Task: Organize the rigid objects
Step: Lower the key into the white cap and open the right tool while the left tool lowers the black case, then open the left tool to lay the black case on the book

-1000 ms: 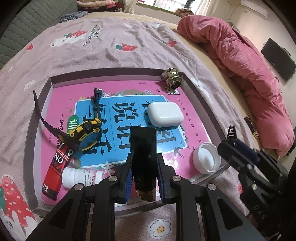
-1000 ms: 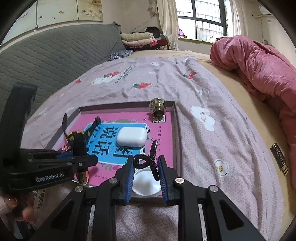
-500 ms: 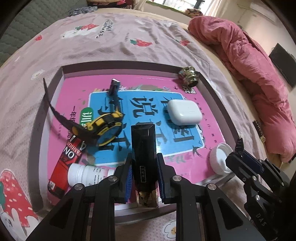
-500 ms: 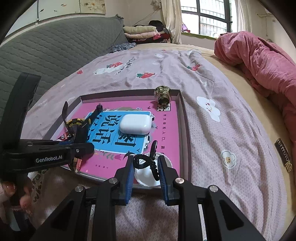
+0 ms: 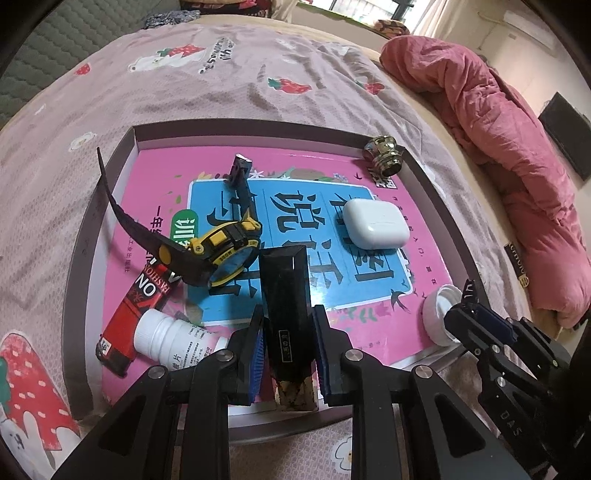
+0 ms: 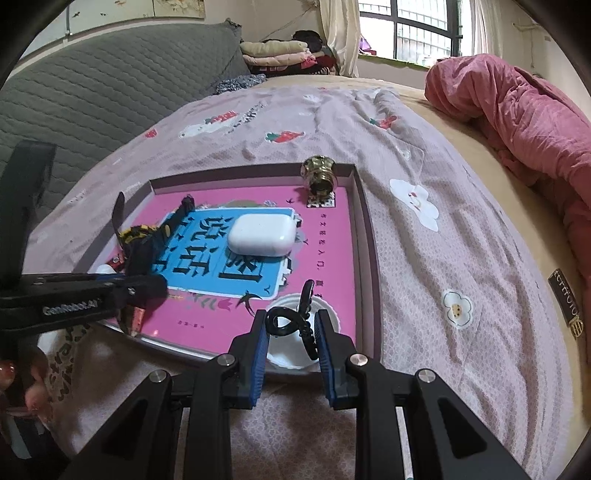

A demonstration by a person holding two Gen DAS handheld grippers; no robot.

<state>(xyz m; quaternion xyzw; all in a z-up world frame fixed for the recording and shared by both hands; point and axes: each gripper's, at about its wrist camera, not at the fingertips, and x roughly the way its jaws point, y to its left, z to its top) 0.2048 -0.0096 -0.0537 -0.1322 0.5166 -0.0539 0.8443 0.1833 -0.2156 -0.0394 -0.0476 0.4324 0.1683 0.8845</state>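
Left wrist alone shows jaws clamping black box (image 5: 286, 295); right's pinch hair clip (image 6: 295, 325).

A bed (image 6: 332, 122) spread with a mauve strawberry-print sheet (image 5: 221, 85) is seen. A grey quilted headboard (image 6: 110, 85) stands at ten o'clock, a daylit barred window (image 6: 413, 29) at one o'clock, a pink quilt (image 6: 524, 122) at two o'clock.

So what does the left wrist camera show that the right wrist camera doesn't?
Only the left wrist view shows the red lighter, the white pill bottle's label and the black rectangular bar clamped in the left gripper. Only the right wrist view shows the black hair claw in the right gripper, plus a window. Both show the white earbud case and brass fitting.
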